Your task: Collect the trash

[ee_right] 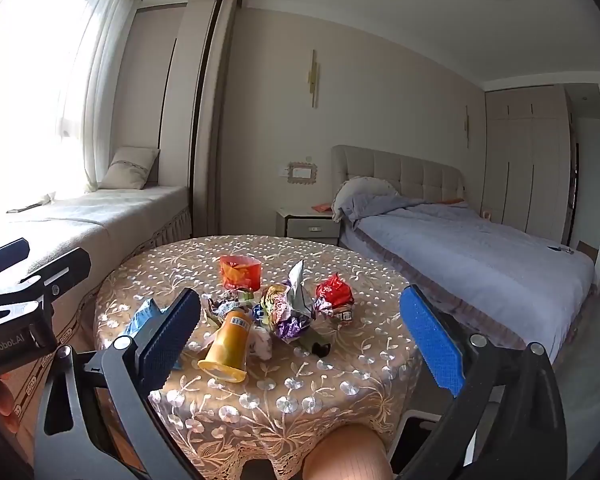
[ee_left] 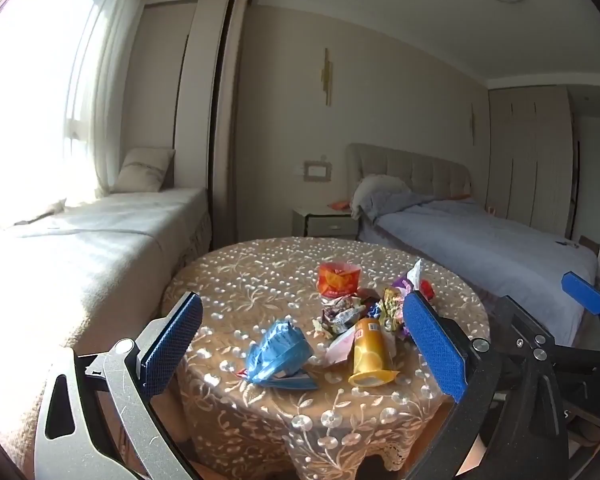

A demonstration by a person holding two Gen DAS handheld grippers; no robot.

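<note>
1. At the far left there is a bright window with a window seat (ee_right: 100,216), and a cushion (ee_right: 130,168) leans at its far end.
2. The left gripper (ee_left: 304,344) hovers over the near edge of the round table (ee_left: 260,264). Its jaws are wide apart and hold nothing.
3. On the lace tablecloth, left of the pile, lies a crumpled blue plastic bag (ee_left: 278,354).
4. Just right of the bag, a yellow tube-shaped container (ee_left: 368,354) lies on its side, with the open end toward the near side.
5. Beyond it, an orange-red cup (ee_left: 338,278) stands upright on the far side of the table.
6. Around the middle of the table is a heap of crumpled snack wrappers (ee_right: 288,312), and a red wrapper (ee_right: 334,294) sits at its right.
7. The right gripper (ee_right: 300,342) also hovers at the near edge of the table, jaws spread and empty.
8. At the far right stands a bed (ee_right: 480,256) with a grey-blue cover, with a nightstand (ee_right: 308,224) to its left.
</note>
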